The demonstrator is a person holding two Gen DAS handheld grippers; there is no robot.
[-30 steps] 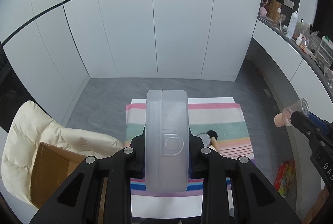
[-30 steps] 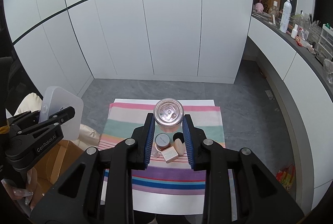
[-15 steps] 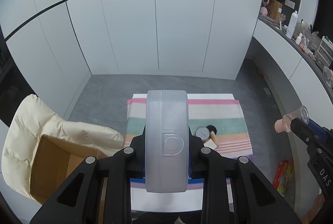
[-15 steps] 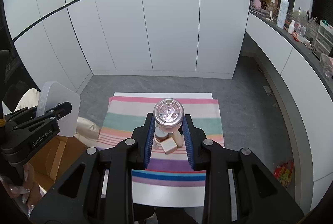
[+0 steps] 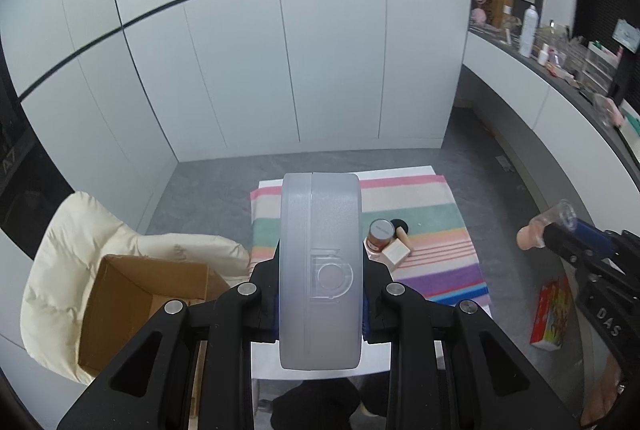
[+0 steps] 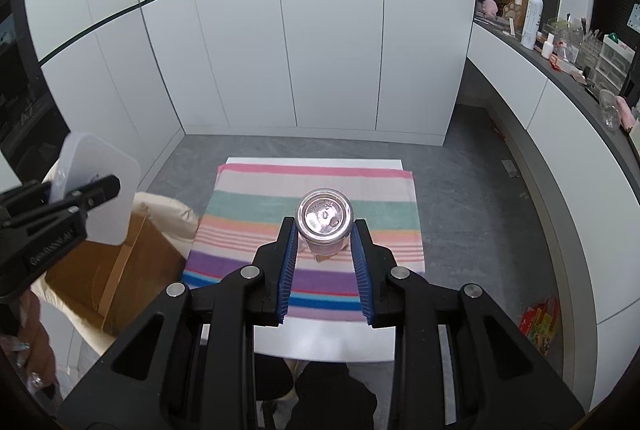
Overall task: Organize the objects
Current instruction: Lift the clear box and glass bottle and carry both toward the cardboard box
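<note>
My left gripper (image 5: 321,262) is shut on a frosted grey plastic case (image 5: 320,286), held edge-on above the near end of the table. From the right wrist view the same case (image 6: 100,186) shows flat and rounded in the left gripper (image 6: 86,196). My right gripper (image 6: 325,230) is shut on a clear bottle with pink contents (image 6: 325,220), seen base-on. In the left wrist view that bottle (image 5: 546,230) hangs at the right. A small brown jar (image 5: 379,232), a beige box (image 5: 396,252) and a black round piece (image 5: 400,225) lie on the striped cloth (image 5: 440,226).
An open cardboard box (image 5: 132,294) rests on a cream padded seat (image 5: 60,250) left of the white table (image 6: 320,338). A colourful carton (image 5: 552,314) lies on the floor at the right. A cluttered counter (image 6: 532,14) runs along the right wall.
Both grippers have drawn back toward the table's near side, still holding their loads. The small items on the cloth now sit hidden behind the bottle in the right wrist view.
</note>
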